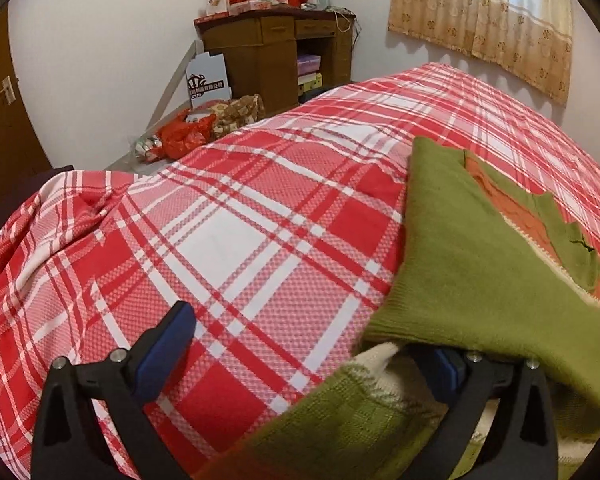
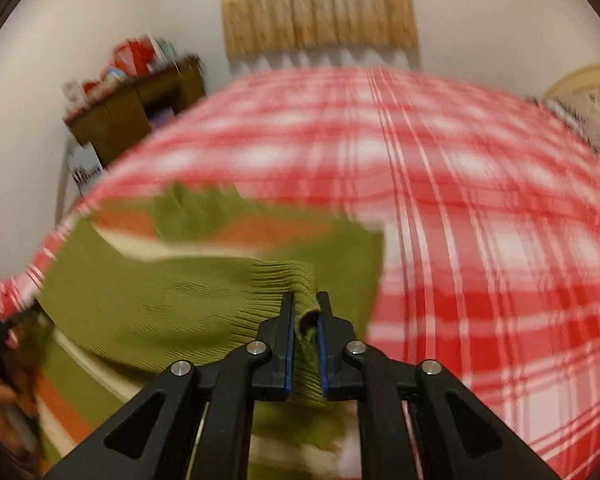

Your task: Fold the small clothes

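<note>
A small green knit sweater point(image 1: 472, 248) with orange and cream stripes lies on the red plaid bedspread point(image 1: 240, 220), at the right of the left wrist view. My left gripper point(image 1: 312, 344) is open wide; its right finger is under a lifted green sleeve, its left finger point(image 1: 168, 344) over bare bedspread. My right gripper point(image 2: 305, 312) is shut on the ribbed green cuff point(image 2: 296, 280) of the sweater point(image 2: 160, 292) and holds it above the garment. The right wrist view is blurred by motion.
A brown wooden desk point(image 1: 276, 56) with red boxes stands against the far wall. Red bags and a white carton point(image 1: 208, 80) lie on the floor by it. A curtain point(image 1: 484, 16) hangs behind the bed. A door point(image 1: 0, 92) is at the left.
</note>
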Motion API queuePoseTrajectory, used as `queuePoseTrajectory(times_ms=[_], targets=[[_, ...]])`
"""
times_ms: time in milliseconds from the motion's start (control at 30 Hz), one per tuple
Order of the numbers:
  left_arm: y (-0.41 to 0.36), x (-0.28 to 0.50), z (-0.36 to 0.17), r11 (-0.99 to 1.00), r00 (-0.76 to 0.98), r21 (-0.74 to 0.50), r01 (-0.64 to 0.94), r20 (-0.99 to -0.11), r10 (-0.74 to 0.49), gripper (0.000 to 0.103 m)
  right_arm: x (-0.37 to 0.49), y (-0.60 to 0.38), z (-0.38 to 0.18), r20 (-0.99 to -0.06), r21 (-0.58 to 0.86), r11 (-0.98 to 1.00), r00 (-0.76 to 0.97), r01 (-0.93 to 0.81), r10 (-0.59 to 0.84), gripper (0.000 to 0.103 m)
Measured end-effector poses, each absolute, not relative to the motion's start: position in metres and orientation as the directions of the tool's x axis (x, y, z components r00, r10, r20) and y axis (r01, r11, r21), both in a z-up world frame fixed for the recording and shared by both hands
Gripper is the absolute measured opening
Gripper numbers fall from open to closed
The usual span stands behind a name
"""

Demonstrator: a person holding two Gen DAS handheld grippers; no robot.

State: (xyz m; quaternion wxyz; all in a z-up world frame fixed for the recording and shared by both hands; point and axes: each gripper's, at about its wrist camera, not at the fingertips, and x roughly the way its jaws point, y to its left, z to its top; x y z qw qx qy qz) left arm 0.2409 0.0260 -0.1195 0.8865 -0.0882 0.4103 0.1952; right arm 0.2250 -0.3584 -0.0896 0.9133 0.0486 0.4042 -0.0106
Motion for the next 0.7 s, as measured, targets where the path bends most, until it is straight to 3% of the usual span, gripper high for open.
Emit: queuePoseTrajectory(times_ms=[33, 100, 133, 167, 300, 400, 567, 700], targets=[[0.026, 0.241, -0.12, 0.909, 0.588, 0.002, -0.418, -0.762, 0.272, 0.103, 0.224, -0.365, -0.102, -0.765, 0.075, 0.994, 0.644, 0.078, 0.008, 0.012], [0.026, 0.239, -0.12, 0.91, 0.592, 0.003, -0.414, -0.759, 0.272, 0.103, 0.219, -0.373, -0.111, -0.774, 0.098, 0.991, 0.633, 0.096, 0.015, 0.027], [0.026, 0.239, -0.12, 0.911, 0.594, 0.0, -0.411, -0.759, 0.268, 0.103, 0.214, -0.378, -0.108, -0.767, 0.117, 0.986, 0.641, 0.118, 0.014, 0.042], [0.027, 0.239, -0.12, 0.913, 0.596, -0.006, -0.407, -0.76, 0.26, 0.103, 0.207, -0.384, -0.104, -0.759, 0.14, 0.98, 0.651, 0.139, 0.016, 0.05], [0.027, 0.229, -0.118, 0.927, 0.603, 0.006, -0.374, -0.758, 0.248, 0.103, 0.178, -0.398, -0.076, -0.685, 0.172, 0.959, 0.727, 0.227, -0.049, 0.05], [0.026, 0.206, -0.111, 0.933, 0.627, 0.035, -0.358, -0.732, 0.268, 0.103, 0.167, -0.379, -0.057, -0.636, 0.142, 0.972, 0.77, 0.185, -0.054, 0.05], [0.017, 0.18, -0.074, 0.944, 0.726, 0.069, -0.321, -0.622, 0.293, 0.103, 0.187, -0.327, -0.052, -0.628, 0.04, 0.997, 0.778, 0.066, -0.026, 0.047], [0.002, 0.192, -0.052, 0.952, 0.775, 0.114, -0.283, -0.557, 0.297, 0.103, 0.209, -0.314, -0.072, -0.652, 0.053, 0.997, 0.758, 0.06, -0.011, 0.047]])
